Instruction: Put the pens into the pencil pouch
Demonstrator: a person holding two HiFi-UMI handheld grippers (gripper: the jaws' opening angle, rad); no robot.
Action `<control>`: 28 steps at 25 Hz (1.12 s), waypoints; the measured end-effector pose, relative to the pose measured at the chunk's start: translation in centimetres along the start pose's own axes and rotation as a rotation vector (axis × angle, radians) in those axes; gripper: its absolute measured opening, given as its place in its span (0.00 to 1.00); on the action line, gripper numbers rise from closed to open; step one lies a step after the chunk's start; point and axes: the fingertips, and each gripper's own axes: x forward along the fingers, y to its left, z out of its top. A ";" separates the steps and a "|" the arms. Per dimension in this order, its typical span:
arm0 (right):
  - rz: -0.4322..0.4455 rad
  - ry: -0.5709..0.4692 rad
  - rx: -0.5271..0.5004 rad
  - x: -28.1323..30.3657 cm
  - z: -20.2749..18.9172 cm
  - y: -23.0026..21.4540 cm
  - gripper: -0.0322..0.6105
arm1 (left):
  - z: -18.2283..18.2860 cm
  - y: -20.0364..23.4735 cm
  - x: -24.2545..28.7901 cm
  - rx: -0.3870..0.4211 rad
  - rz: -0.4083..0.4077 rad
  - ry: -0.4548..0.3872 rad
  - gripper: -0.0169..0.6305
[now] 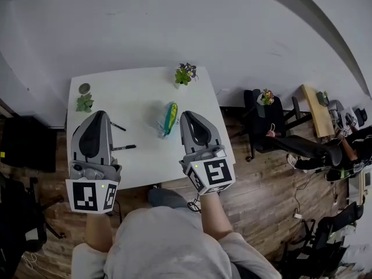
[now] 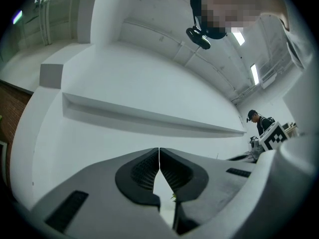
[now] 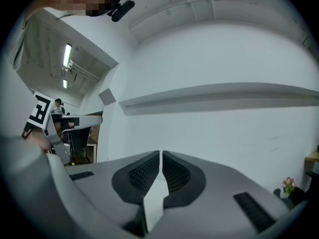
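A clear pencil pouch (image 1: 168, 119) with green and yellow contents lies near the middle of the white table (image 1: 139, 89). Two black pens lie left of it: one (image 1: 118, 126) farther back, one (image 1: 124, 148) nearer the front edge. My left gripper (image 1: 98, 114) hangs over the table's left part, beside the pens, shut and empty. My right gripper (image 1: 188, 115) hovers just right of the pouch, also shut and empty. In the left gripper view the jaws (image 2: 159, 151) meet before a white wall; the right gripper view shows its jaws (image 3: 160, 154) closed the same way.
A small potted plant (image 1: 85, 103) and a round grey object (image 1: 85, 88) sit at the table's left edge. A flowering pot (image 1: 185, 74) stands at the back edge. Office chairs (image 1: 273, 127) and a wooden bench (image 1: 317, 110) stand to the right on the wood floor.
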 end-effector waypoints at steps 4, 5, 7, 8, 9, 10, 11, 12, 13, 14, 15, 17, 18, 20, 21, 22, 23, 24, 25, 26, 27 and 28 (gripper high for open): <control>-0.010 0.127 0.111 1.5 -6.0 -1.4 0.11 | -1.6 0.4 1.3 -0.005 0.008 0.035 0.07; -0.016 0.162 0.140 1.7 -7.6 -1.7 0.11 | -2.0 0.6 1.5 -0.006 0.010 0.044 0.07; -0.024 0.231 0.195 1.9 -10.8 -2.0 0.11 | -2.8 0.7 1.8 -0.009 0.015 0.062 0.07; -0.025 0.265 0.220 1.8 -12.4 -2.1 0.11 | -3.2 0.8 1.9 -0.010 0.017 0.071 0.07; -0.025 0.299 0.244 1.8 -13.9 -2.1 0.11 | -3.5 0.8 2.0 -0.010 0.018 0.079 0.07; -0.023 0.331 0.265 1.8 -15.4 -2.1 0.11 | -3.9 0.8 2.1 -0.011 0.020 0.087 0.07; -0.019 0.363 0.284 1.8 -16.8 -2.0 0.11 | -4.2 0.8 2.3 -0.013 0.021 0.095 0.07; -0.015 0.392 0.301 1.8 -18.0 -2.0 0.11 | -4.6 0.9 2.4 -0.014 0.023 0.103 0.07; -0.012 0.418 0.318 1.8 -19.2 -1.9 0.11 | -5.0 0.9 2.6 -0.015 0.025 0.111 0.07; -0.009 0.442 0.334 1.9 -20.3 -1.8 0.12 | -5.3 1.0 2.6 -0.016 0.028 0.120 0.07; -0.007 0.465 0.350 1.9 -21.3 -1.7 0.14 | -5.6 1.1 2.7 -0.017 0.031 0.129 0.07; -0.004 0.511 0.377 2.0 -23.2 -1.4 0.29 | -6.2 1.2 2.8 -0.016 0.037 0.144 0.07; -0.003 0.530 0.385 2.1 -24.0 -1.3 0.32 | -6.4 1.2 2.8 -0.015 0.041 0.150 0.07; -0.002 0.560 0.398 2.5 -25.5 -1.0 0.34 | -6.9 1.4 2.9 -0.013 0.050 0.163 0.07; -0.002 0.573 0.404 2.7 -26.1 -0.9 0.34 | -7.1 1.6 3.0 -0.011 0.054 0.169 0.07; -0.003 0.586 0.409 3.0 -26.7 -0.9 0.35 | -7.3 1.7 3.0 -0.009 0.059 0.176 0.07; -0.006 0.598 0.414 3.3 -27.3 -0.8 0.36 | -7.5 1.8 3.0 -0.007 0.064 0.182 0.07; -0.008 0.609 0.419 3.6 -27.9 -0.8 0.37 | -7.7 1.9 2.9 -0.005 0.069 0.188 0.07; -0.011 0.618 0.424 3.9 -28.4 -0.7 0.37 | -7.8 2.1 2.9 -0.003 0.075 0.194 0.07; -0.013 0.626 0.430 4.2 -28.9 -0.7 0.37 | -8.0 2.2 2.8 -0.001 0.081 0.200 0.07; -0.017 0.633 0.433 4.5 -29.3 -0.7 0.37 | -8.1 2.4 2.8 0.003 0.087 0.206 0.07; -0.024 0.638 0.432 4.7 -29.5 -0.7 0.37 | -8.2 2.5 2.7 0.006 0.093 0.212 0.07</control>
